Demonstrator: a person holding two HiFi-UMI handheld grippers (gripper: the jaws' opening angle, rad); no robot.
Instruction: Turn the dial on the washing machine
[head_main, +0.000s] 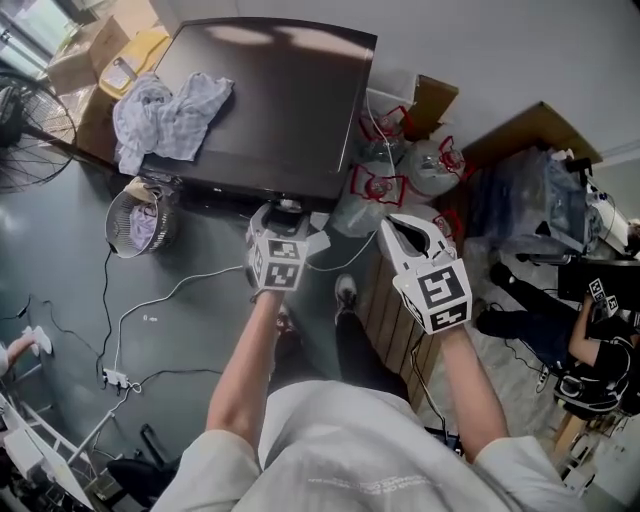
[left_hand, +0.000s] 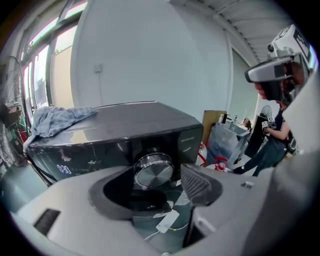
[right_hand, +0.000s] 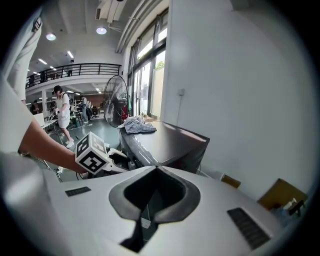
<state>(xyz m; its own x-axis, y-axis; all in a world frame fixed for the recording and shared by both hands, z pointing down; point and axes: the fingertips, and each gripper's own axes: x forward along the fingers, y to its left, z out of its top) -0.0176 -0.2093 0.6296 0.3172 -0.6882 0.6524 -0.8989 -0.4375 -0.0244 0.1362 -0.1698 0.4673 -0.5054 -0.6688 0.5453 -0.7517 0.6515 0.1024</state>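
Note:
The washing machine (head_main: 280, 100) is dark, with a glossy top and a lit front panel (left_hand: 90, 160). Its silver dial (left_hand: 153, 170) sits in the middle of that panel. My left gripper (left_hand: 150, 189) is held right at the dial, jaws open, one on each side of it, with neither pad pressing on it. From above, the left gripper (head_main: 283, 214) reaches the machine's front edge. My right gripper (head_main: 393, 226) hangs to the right of the machine, away from it. Its tips (right_hand: 156, 168) meet with nothing between them. The left gripper's marker cube (right_hand: 92, 155) is also visible there.
A grey cloth (head_main: 165, 110) lies on the machine's top. A wire basket (head_main: 140, 222) and a fan (head_main: 30, 125) stand to the left. Plastic bags (head_main: 400, 170) and cardboard boxes crowd the right. A cable and power strip (head_main: 113, 377) lie on the floor. A person (head_main: 600, 345) sits far right.

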